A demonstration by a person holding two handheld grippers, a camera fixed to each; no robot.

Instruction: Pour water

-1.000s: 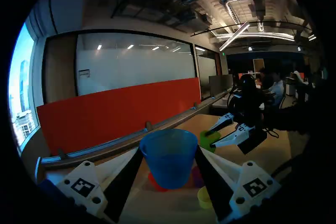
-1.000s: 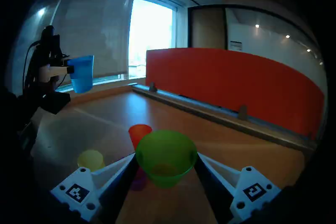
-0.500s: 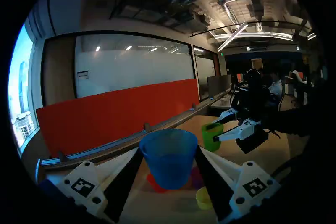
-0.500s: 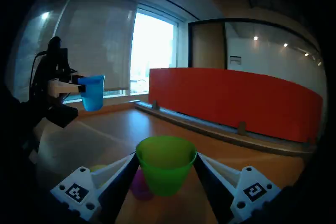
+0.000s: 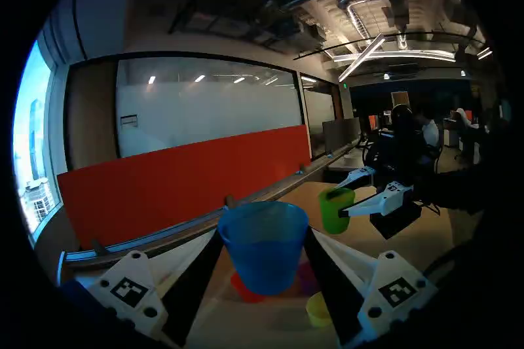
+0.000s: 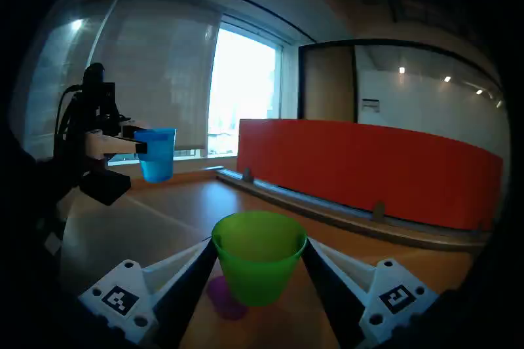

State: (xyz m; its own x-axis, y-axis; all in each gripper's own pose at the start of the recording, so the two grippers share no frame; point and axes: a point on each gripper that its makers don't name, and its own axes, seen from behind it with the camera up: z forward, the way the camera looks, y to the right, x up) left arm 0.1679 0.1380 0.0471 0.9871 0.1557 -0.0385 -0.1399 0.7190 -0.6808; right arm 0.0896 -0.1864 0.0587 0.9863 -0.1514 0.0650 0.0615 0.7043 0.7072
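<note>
In the left gripper view, my left gripper [image 5: 263, 251] is shut on an upright blue cup [image 5: 263, 244] held above the wooden table [image 5: 426, 238]. Farther right, the right gripper [image 5: 350, 202] holds a green cup [image 5: 335, 210] upright in the air. In the right gripper view, my right gripper [image 6: 259, 260] is shut on that green cup [image 6: 259, 254], raised over the table [image 6: 164, 218]. The left gripper [image 6: 141, 146] with the blue cup [image 6: 156, 154] shows at the left, at about the same height.
A red cup [image 5: 243, 287], a purple cup [image 5: 305, 277] and a yellow cup [image 5: 319, 308] stand on the table below the blue cup. The purple cup [image 6: 226, 295] lies under the green one. An orange-red divider [image 5: 183, 175] runs along the table's far edge.
The right gripper has lifted the green cup higher, off the table's cups. The blue cup has stayed at about the same place in the left gripper.
</note>
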